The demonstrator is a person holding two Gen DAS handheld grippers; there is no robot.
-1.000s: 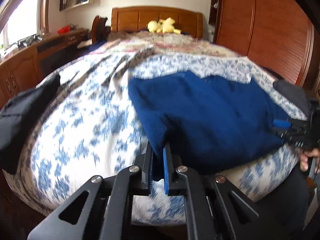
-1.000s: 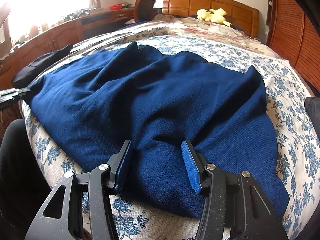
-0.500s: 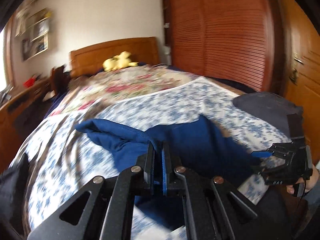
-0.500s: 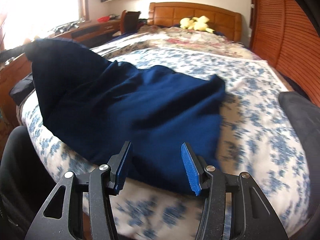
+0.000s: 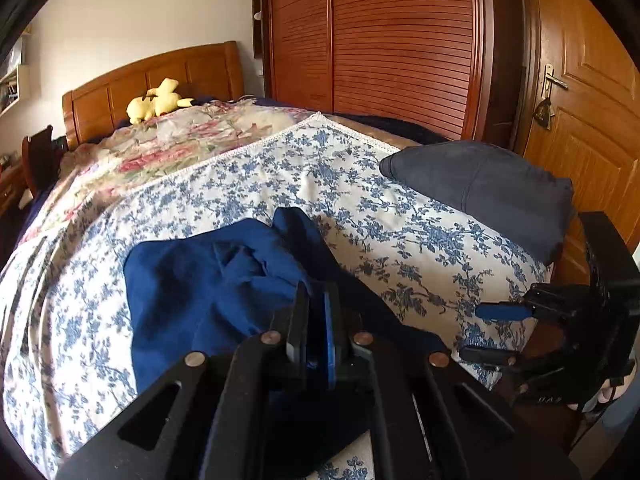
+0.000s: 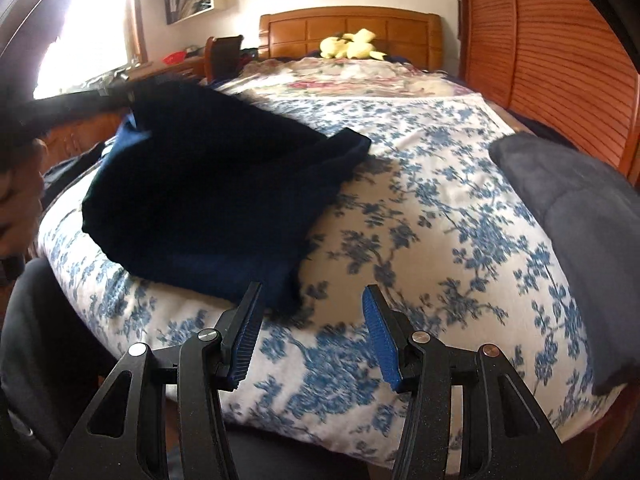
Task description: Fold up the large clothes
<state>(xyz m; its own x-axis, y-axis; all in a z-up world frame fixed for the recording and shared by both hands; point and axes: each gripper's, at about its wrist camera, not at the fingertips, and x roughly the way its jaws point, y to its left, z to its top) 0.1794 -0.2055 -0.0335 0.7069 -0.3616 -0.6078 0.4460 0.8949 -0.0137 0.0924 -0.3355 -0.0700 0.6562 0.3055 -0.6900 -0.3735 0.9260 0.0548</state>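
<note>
A dark blue garment (image 5: pixel 192 280) lies bunched on the flowered bedspread (image 5: pixel 360 200). My left gripper (image 5: pixel 316 292) pinches a lifted fold of it between its pads, and the jaws are opening slightly with the cloth still held. From the right wrist view the garment (image 6: pixel 208 200) rises as a raised hump at the left. My right gripper (image 6: pixel 312 296) stands open over the bed's front edge, nothing between its fingers, with the garment's near corner just beyond its left finger. It also shows at the right of the left wrist view as the right gripper (image 5: pixel 480 330).
A folded dark grey garment (image 5: pixel 492 188) lies on the bed's right corner. A yellow plush toy (image 5: pixel 158 100) sits by the headboard. A slatted wooden wardrobe (image 5: pixel 400 40) and a door (image 5: pixel 580 120) stand on the right. A hand (image 6: pixel 16 184) shows at left.
The left gripper carried the garment's edge up and across to the right, folding the flat garment into a smaller heap. The right gripper moved right, off the cloth, still open.
</note>
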